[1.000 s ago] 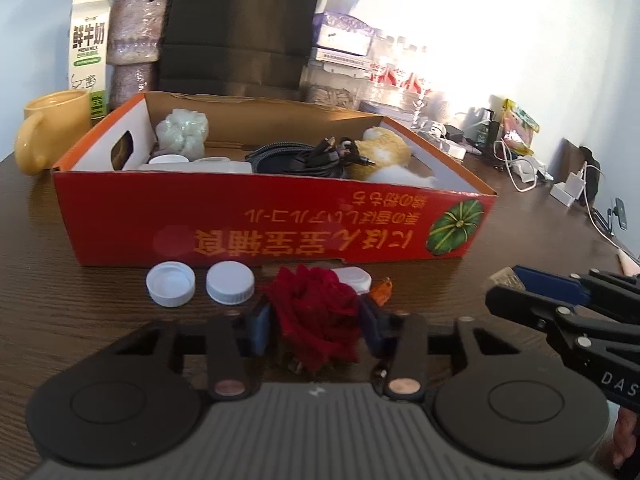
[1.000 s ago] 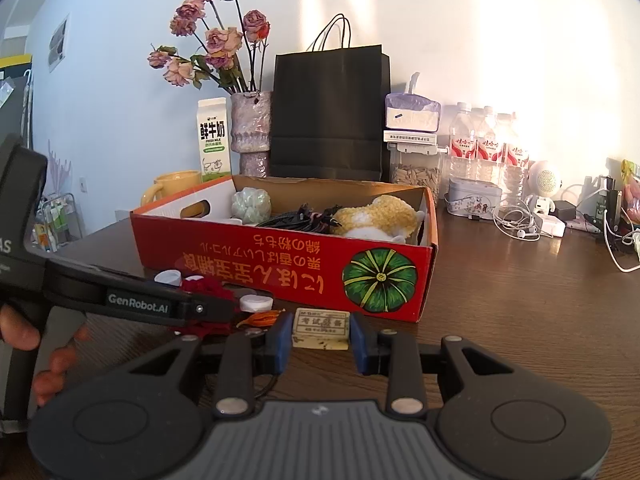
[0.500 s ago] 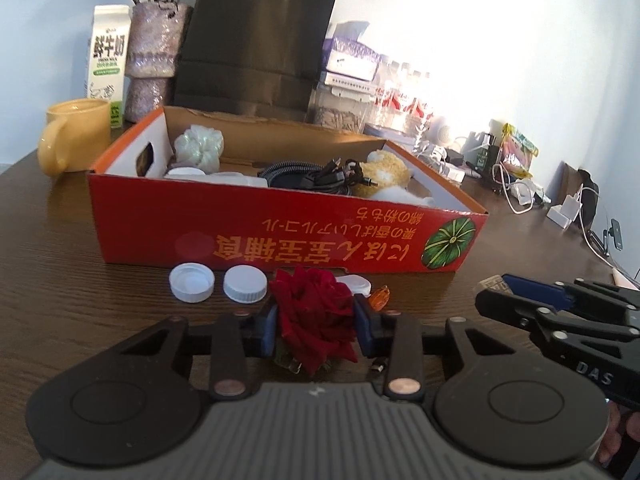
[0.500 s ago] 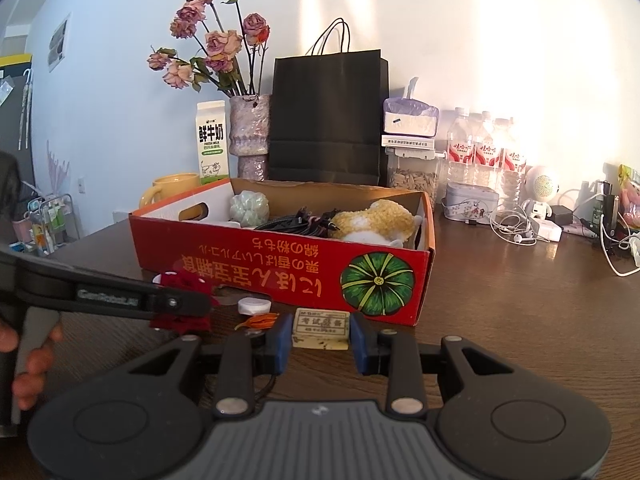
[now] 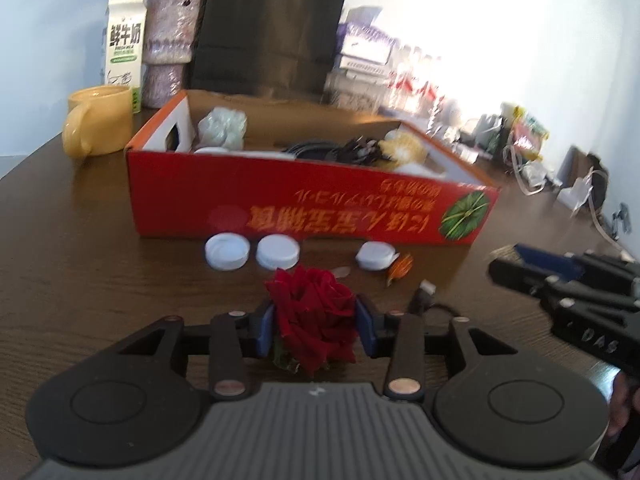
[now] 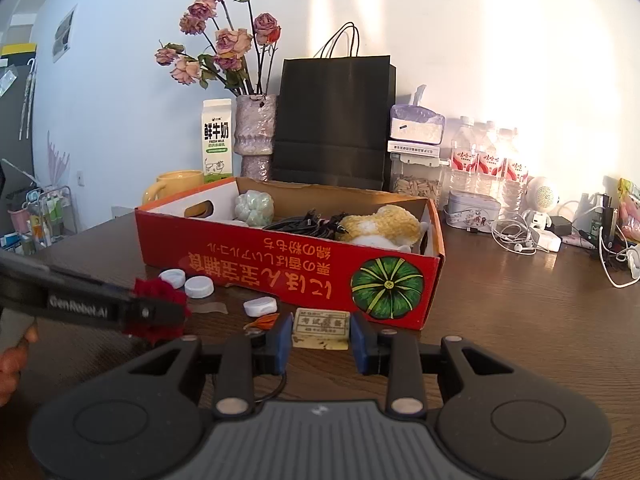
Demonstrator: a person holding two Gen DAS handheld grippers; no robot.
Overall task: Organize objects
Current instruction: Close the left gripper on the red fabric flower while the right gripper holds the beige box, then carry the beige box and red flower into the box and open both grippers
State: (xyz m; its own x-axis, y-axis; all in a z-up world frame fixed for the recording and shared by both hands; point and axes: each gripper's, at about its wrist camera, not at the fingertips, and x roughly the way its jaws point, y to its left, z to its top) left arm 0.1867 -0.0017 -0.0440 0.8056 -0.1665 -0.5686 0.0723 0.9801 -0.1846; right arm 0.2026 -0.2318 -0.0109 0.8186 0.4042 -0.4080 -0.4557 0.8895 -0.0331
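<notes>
My left gripper [image 5: 315, 326] is shut on a red rose head [image 5: 314, 316] and holds it above the table, in front of the red cardboard box [image 5: 304, 208]. The rose also shows in the right wrist view [image 6: 160, 300]. My right gripper [image 6: 320, 334] is shut on a small beige eraser block [image 6: 320, 328], near the box's front right corner [image 6: 388, 288]. The box holds a pale green ball [image 6: 254, 208], black cables [image 6: 304, 222] and a yellow plush toy [image 6: 380, 226].
Three white bottle caps [image 5: 228, 252] [image 5: 278, 251] [image 5: 374, 255] and an orange scrap [image 5: 400, 266] lie before the box. A yellow mug [image 5: 100, 126], milk carton [image 5: 126, 44], flower vase [image 6: 256, 136], black paper bag [image 6: 334, 120], water bottles [image 6: 488, 160] and cables [image 6: 520, 236] stand behind.
My left gripper has lifted and drawn back with the rose, so the box and caps sit farther away. My right gripper holds still with the eraser.
</notes>
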